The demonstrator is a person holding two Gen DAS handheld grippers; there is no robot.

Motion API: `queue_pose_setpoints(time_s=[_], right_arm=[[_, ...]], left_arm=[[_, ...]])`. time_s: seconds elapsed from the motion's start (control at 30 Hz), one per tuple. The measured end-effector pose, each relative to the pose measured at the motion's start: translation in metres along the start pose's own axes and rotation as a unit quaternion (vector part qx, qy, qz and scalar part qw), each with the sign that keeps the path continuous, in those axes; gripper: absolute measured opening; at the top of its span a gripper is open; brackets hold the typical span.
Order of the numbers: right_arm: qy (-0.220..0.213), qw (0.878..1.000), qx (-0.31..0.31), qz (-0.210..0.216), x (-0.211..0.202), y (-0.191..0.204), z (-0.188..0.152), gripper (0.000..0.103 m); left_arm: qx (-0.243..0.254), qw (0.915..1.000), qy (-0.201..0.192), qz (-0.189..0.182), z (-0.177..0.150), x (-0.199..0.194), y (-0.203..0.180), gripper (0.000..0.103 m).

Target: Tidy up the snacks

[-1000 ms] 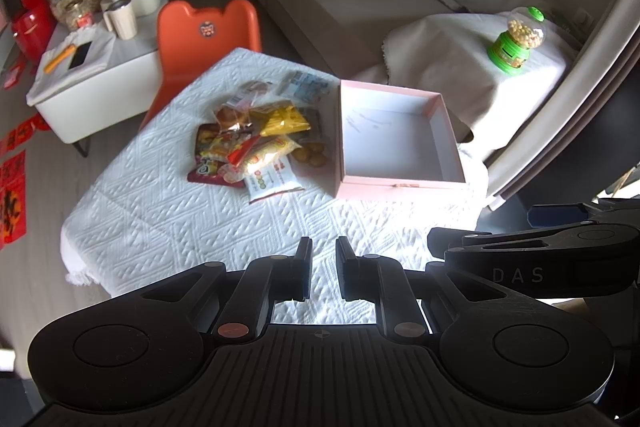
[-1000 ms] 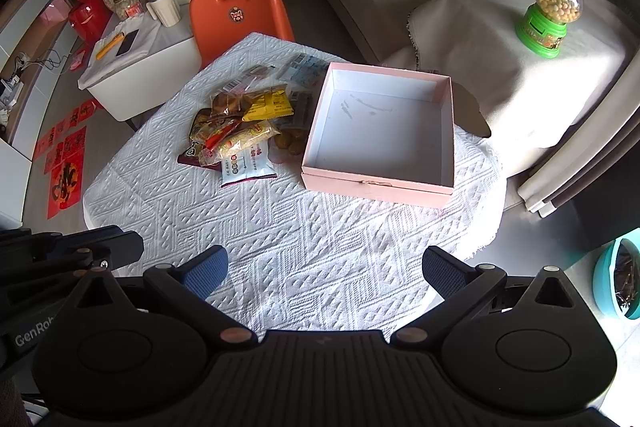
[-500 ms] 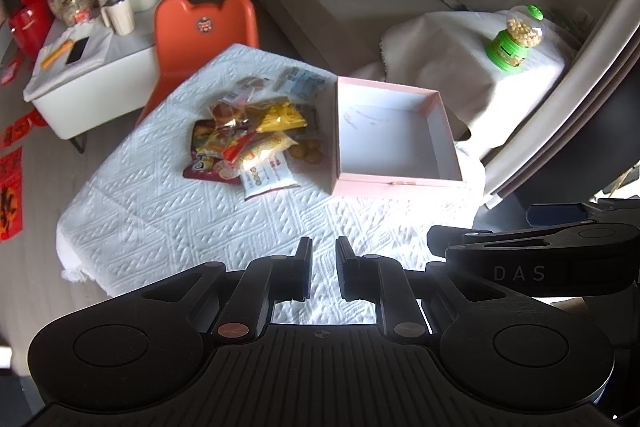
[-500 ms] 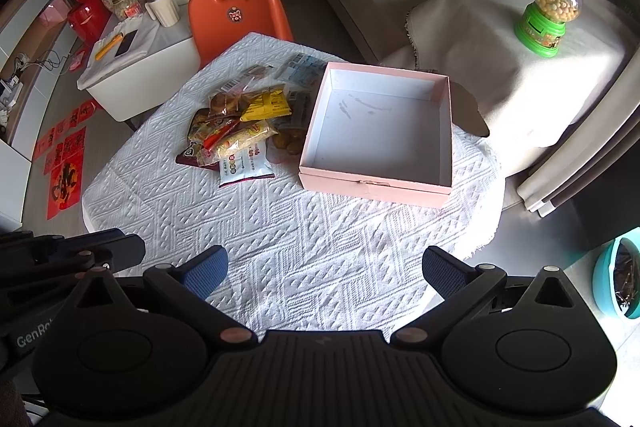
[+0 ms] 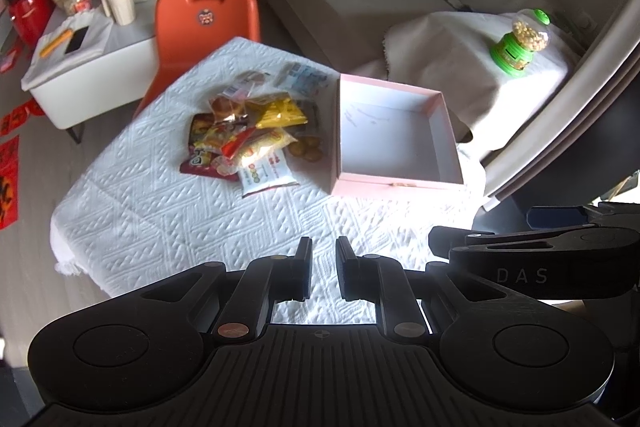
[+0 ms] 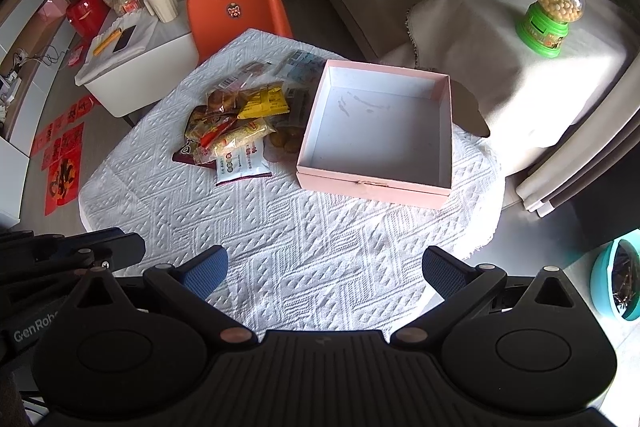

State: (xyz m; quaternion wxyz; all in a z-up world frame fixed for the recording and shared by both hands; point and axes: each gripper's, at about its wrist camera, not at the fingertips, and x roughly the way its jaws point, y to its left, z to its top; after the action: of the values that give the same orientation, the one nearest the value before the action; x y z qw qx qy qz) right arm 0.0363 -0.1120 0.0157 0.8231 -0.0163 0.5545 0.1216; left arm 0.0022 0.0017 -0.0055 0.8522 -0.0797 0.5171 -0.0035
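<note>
Snacks (image 6: 236, 129) lie in one loose heap on the white quilted tablecloth (image 6: 304, 247), just left of a single pink box (image 6: 378, 131) whose white inside holds nothing. In the heap a yellow packet (image 6: 264, 103) sits on top toward the far side, a white packet with coloured dots (image 6: 240, 163) sticks out at the near edge, a dark red packet (image 5: 202, 165) peeks out on the left, and a clear bag of small brown rounds (image 6: 286, 141) touches the box's left wall; the exact count of packets cannot be told because they overlap. Two grippers hang above the near part of the table, both well apart from the heap and the box. Seen from its own camera, the left gripper (image 5: 323, 263) has its black fingers drawn nearly together with only a narrow slit between them and nothing held. By contrast the right gripper (image 6: 325, 269) is spread wide, its blue-padded fingertips (image 6: 206, 273) far apart and holding nothing. Between the grippers and the box runs a broad bare stretch of cloth; the box's near wall stands back from the table's near edge, while its right side comes close to the cloth's right edge. One orange chair (image 6: 238, 13) stands at the far side, and one green candy dispenser (image 6: 554, 15) sits on a draped side table to the right.
</note>
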Motion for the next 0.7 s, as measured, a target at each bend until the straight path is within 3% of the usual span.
queue_pose_setpoints(time_s=[0.23,0.37,0.43,0.6,0.7], right_arm=[[0.005,1.000,-0.005,-0.004,0.005,0.001,0.007,0.103],[-0.003,1.000,-0.007,-0.006,0.005,0.001,0.012,0.103],[-0.010,1.000,-0.006,0.004,0.007,-0.001,0.015,0.103],[-0.051,0.998,-0.026,0.041,0.017,0.001,0.024,0.103],[-0.039,0.998,-0.044,0.033,0.040,0.008,0.030,0.103]], left_arm=[[-0.029,0.9995,0.008,-0.011,0.005,0.011,0.012,0.017],[-0.085,0.9922,0.020,-0.089,0.009,0.023,0.031,0.017],[-0.111,0.9875,0.028,-0.108,0.011,0.030,0.041,0.019],[-0.135,0.9887,0.011,-0.063,0.008,0.047,0.070,0.019],[-0.156,0.9850,0.020,-0.070,0.003,0.068,0.098,0.019]])
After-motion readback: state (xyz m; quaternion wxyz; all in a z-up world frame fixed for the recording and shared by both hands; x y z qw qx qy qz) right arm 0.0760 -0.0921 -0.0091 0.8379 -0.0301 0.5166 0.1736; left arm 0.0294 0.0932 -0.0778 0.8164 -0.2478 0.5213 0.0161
